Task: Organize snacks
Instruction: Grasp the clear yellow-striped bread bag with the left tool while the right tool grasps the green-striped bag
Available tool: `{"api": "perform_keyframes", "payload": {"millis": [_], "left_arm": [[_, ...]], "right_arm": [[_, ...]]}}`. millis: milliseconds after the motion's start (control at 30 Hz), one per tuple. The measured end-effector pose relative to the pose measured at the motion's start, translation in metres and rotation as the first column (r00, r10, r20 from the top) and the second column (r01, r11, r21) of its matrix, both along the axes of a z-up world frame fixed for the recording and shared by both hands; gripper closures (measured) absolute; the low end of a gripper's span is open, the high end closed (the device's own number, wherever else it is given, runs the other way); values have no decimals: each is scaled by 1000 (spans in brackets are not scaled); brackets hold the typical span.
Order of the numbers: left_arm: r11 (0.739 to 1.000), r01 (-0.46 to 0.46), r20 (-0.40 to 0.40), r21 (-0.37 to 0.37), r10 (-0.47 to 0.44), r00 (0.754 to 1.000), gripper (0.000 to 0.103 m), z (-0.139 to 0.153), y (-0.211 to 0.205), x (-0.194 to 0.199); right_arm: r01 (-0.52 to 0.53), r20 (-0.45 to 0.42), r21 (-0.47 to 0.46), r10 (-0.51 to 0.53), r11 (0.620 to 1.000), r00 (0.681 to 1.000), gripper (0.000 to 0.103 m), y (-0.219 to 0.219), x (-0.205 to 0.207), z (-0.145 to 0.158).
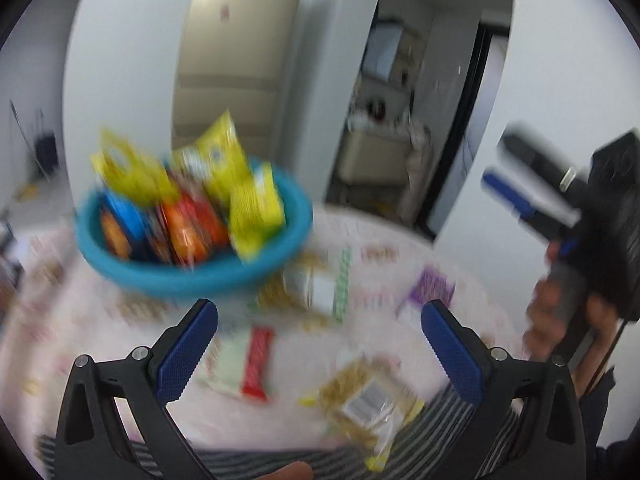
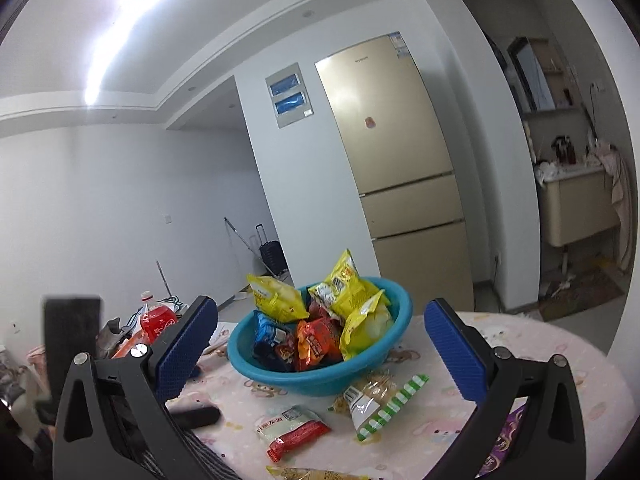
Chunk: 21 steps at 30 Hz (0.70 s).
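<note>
Both grippers spread wide, bowl [image 2: 320,376] mid-table [image 2: 520,344], packets near front edge

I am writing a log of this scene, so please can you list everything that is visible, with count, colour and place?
basin: one, teal, on the table, holding snack bags
snack bags in basin: several; yellow, orange, blue
loose packets: at least four on the cloth before the basin; red-white, green-striped, purple, yellow
tablecloth: one, pink, printed
bottle: one, red drink, far left
fridge: one, beige, behind
suitcase: one, dark, on the floor
left gripper: black with blue pads, open, empty
right gripper: same colours, open, empty
</note>
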<state>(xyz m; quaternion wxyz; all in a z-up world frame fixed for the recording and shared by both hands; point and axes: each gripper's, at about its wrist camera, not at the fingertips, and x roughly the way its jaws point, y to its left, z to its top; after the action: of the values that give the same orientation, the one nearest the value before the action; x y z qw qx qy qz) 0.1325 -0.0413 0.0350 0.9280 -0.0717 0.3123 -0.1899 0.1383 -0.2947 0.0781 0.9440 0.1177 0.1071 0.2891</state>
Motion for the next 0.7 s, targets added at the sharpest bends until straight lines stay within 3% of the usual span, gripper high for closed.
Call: {"api": "perform_keyframes", "payload": {"millis": [133, 200, 267, 400, 567, 700], "left_arm": [[998, 16, -184, -65, -28, 983, 0, -49, 1, 21], [993, 27, -306, -113, -61, 950, 0, -72, -2, 32], [985, 55, -370, -161, -112, 922, 0, -88, -7, 36], [968, 107, -395, -229, -192, 898, 0, -97, -15, 37], [925, 117, -432, -361, -277, 858, 0, -105, -19, 44], [912, 112, -460, -394, -301, 835, 8, -113, -21, 47]], "right_arm": [[39, -5, -20, -39, 999, 999, 0, -3, 4, -14], [51, -9, -24, -51, 998, 999, 0, -5, 7, -17], [84, -13, -38, -84, 996, 996, 0, -8, 11, -22], [155, -30, -99, -159, 983, 987, 0, -8, 22, -34], [128, -143, -5, -127, 992, 981, 0, -21, 39, -47], [129, -207, 17, -123, 991, 971, 0, -25, 48, -58]]}}
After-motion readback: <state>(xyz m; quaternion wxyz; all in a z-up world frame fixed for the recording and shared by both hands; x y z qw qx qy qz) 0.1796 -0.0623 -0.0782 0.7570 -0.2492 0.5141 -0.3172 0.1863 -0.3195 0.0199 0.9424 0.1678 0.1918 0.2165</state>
